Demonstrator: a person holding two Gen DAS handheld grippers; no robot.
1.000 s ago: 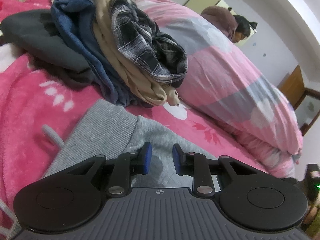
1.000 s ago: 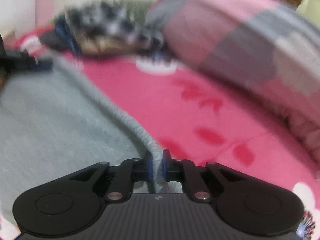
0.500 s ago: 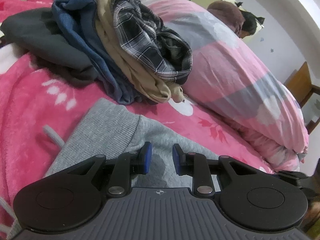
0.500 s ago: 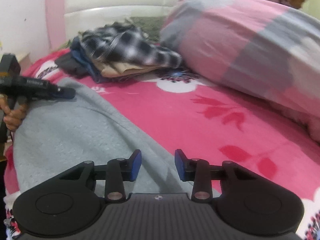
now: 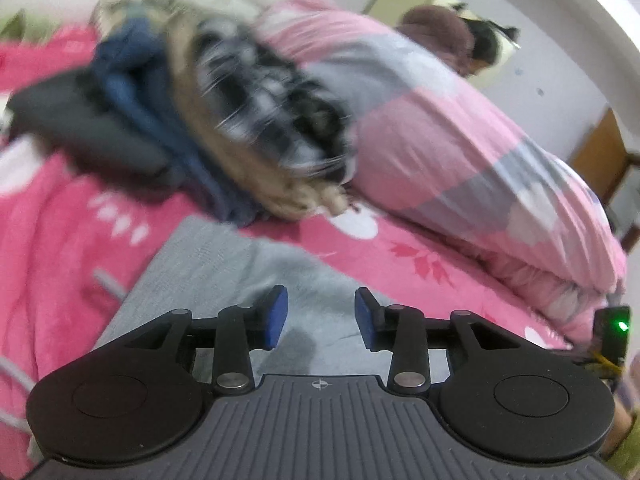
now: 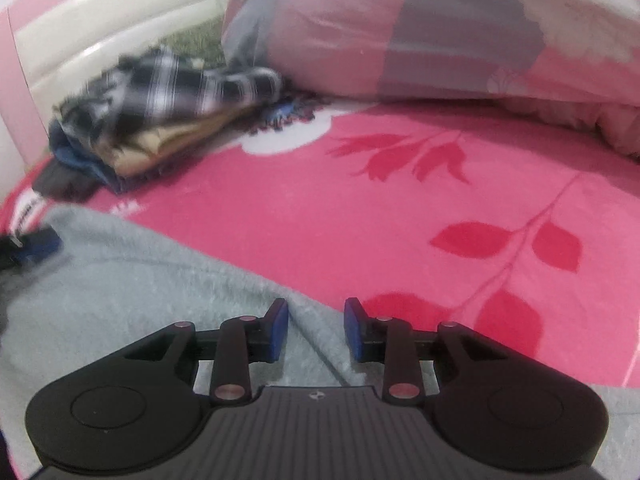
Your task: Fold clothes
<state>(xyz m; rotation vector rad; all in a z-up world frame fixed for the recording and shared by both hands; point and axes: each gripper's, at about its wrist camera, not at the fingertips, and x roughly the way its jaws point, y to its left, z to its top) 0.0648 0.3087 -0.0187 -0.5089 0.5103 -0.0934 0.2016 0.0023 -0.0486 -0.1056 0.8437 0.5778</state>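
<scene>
A grey fleece garment (image 5: 224, 264) lies spread on the pink floral bedspread (image 5: 48, 216). My left gripper (image 5: 320, 318) hovers open just above it, blue pads apart and nothing between them. In the right wrist view the same grey garment (image 6: 132, 280) fills the lower left, with a raised fold running between the fingers of my right gripper (image 6: 316, 326), which is open. The left gripper's blue tip (image 6: 38, 242) shows at the far left edge, resting on the grey cloth.
A pile of clothes (image 5: 224, 120), plaid, tan, blue and dark grey, sits at the head of the bed (image 6: 168, 104). A big pink and grey duvet (image 5: 460, 152) lies along the right. A white padded headboard (image 6: 104, 20) stands behind. A person (image 5: 460, 40) shows in the distance.
My right gripper went from shut on the grey garment's edge to open. My left gripper's fingers have spread wider, and both views are shifting, with motion blur.
</scene>
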